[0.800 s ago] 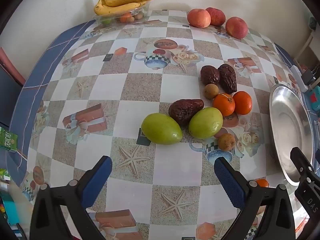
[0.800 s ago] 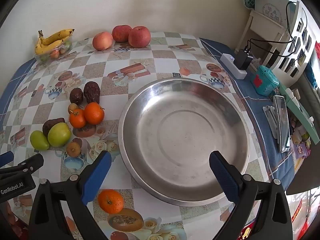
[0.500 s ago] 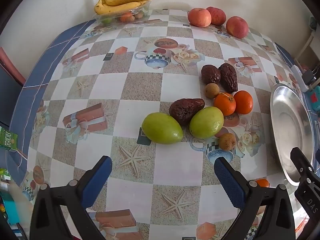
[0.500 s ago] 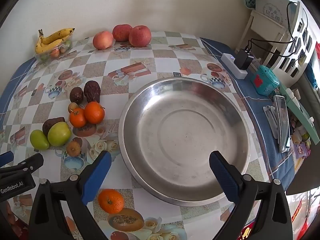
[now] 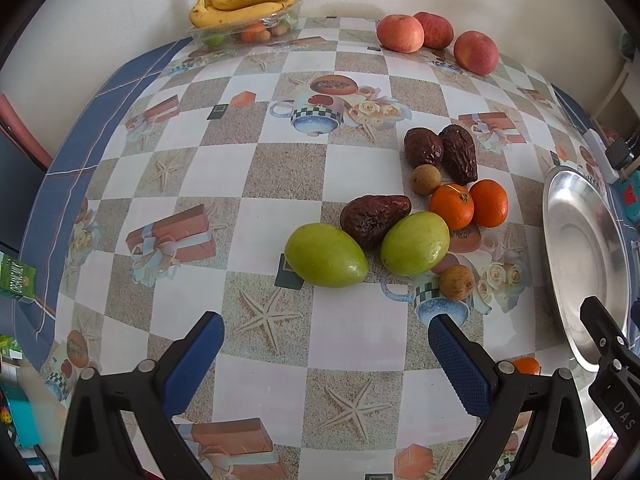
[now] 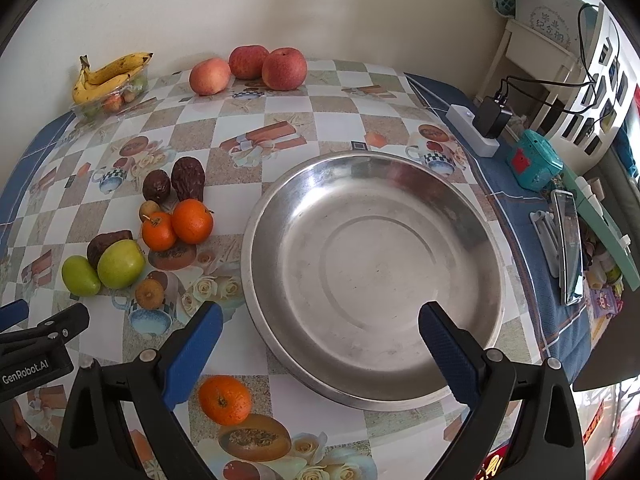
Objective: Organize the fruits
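Blue-padded and black-framed, the left claw (image 5: 326, 344) hung above the checkered oilcloth table (image 5: 256, 184) with its fingers spread wide and nothing between them. Just ahead of it lay the two smooth green oval fruits (image 5: 326, 255), with a wrinkled dark brown fruit (image 5: 374, 216) wedged behind and between them, touching both. Ahead and to its right sat two glossy orange mandarins (image 5: 452, 206), touching each other, a small round tan fruit (image 5: 426, 179) and two more wrinkled dark brown fruits (image 5: 458, 154) beyond them. Another small tan fruit (image 5: 457, 282) rested just ahead of its right finger.

The right claw (image 6: 320, 330) was likewise spread and held nothing; its fingertips framed the near rim of the wide, shallow stainless-steel basin (image 6: 472, 216), which had no fruit in it. A lone orange mandarin (image 6: 225, 399) lay on the table beside its left finger, apart from the basin. The mixed fruit cluster lay ahead to this claw's left. Far ahead of both claws, by the wall, stood three red apples (image 6: 284, 68) and a yellow banana bunch (image 5: 244, 4) on a clear plastic tray of small fruit (image 5: 248, 32).
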Available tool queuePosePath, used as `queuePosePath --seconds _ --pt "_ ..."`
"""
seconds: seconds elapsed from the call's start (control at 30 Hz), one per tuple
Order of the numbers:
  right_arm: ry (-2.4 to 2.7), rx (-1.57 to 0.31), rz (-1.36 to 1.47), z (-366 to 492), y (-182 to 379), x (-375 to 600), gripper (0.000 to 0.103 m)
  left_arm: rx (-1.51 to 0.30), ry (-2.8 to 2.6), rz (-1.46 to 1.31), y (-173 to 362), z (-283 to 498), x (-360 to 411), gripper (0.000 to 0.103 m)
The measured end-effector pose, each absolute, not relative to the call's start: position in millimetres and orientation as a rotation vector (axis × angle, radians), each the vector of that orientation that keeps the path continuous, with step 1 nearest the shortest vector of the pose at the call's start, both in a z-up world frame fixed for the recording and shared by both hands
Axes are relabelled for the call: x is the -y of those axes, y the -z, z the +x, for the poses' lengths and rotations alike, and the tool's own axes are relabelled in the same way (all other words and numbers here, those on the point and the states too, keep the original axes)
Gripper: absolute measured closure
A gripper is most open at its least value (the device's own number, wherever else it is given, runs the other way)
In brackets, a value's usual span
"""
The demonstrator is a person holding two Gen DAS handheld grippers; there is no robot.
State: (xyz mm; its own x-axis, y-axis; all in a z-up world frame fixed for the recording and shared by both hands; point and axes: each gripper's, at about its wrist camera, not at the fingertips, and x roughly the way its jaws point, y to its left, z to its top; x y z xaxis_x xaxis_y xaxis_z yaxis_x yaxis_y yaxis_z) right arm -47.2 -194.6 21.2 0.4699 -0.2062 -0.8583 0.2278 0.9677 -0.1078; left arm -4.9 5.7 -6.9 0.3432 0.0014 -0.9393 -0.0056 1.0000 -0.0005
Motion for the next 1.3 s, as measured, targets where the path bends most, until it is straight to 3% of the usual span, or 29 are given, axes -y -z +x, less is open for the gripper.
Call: queuePosePath --seconds 1.07,1.3 --pt "0.209 -1.101 0.039 -44.9 -12.8 189.6 0.005 -1.228 -0.046 0.015 13.3 0.3 -10.3 0.0" --pt "0.13 -1.132 0.11 -41.8 -1.8 181.2 0.005 -1.176 -0.044 -0.107 2.4 4.4 -29.6 0.0"
